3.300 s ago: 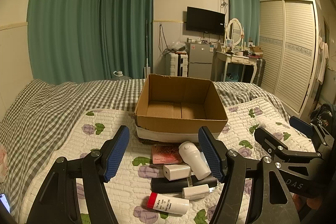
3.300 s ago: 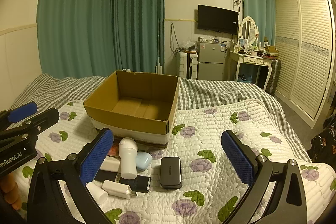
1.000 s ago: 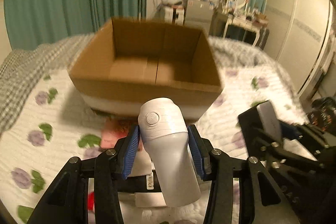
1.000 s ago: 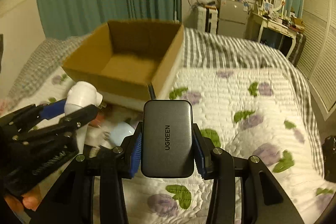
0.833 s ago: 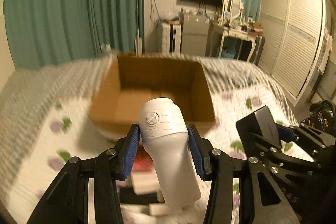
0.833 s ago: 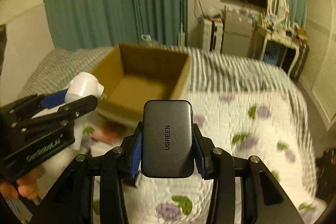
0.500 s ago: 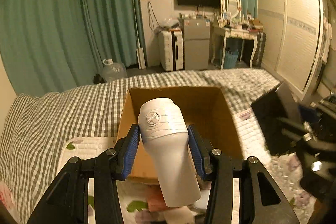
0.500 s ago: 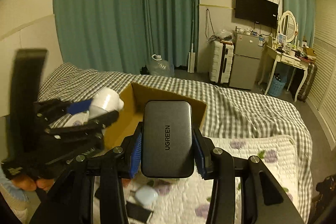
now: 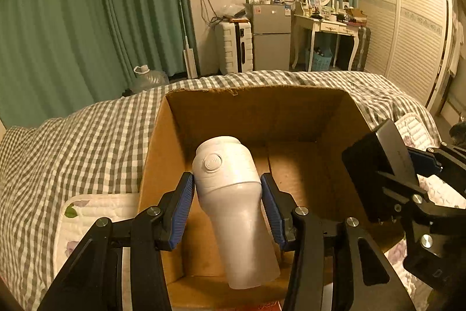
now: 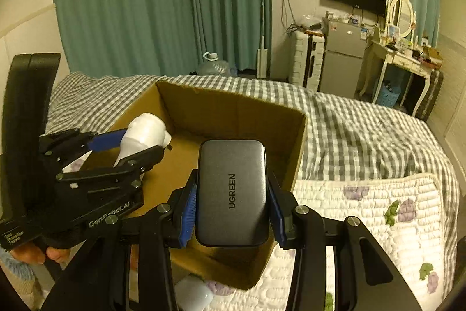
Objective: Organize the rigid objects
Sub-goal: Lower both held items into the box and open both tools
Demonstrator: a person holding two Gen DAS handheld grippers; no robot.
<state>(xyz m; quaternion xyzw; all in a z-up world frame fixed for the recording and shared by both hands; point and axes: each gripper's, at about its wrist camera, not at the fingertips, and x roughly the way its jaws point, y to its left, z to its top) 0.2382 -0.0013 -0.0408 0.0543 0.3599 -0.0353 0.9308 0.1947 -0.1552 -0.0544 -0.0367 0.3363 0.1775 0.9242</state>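
both grippers have risen from the quilt and now hang over the cardboard box [image 9: 163,136]. left gripper [image 9: 227,209] clamps the white bottle [image 9: 233,209]; right gripper [image 10: 231,212] clamps the grey charger [image 10: 231,194]. carry step ending; next, lower and release inside the box.

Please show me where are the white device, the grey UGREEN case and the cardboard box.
white device [image 9: 227,188]: left wrist view, on its wide upper body.
grey UGREEN case [image 10: 232,191]: right wrist view, on its front face.
cardboard box [image 9: 256,112]: left wrist view, on its far inner wall.
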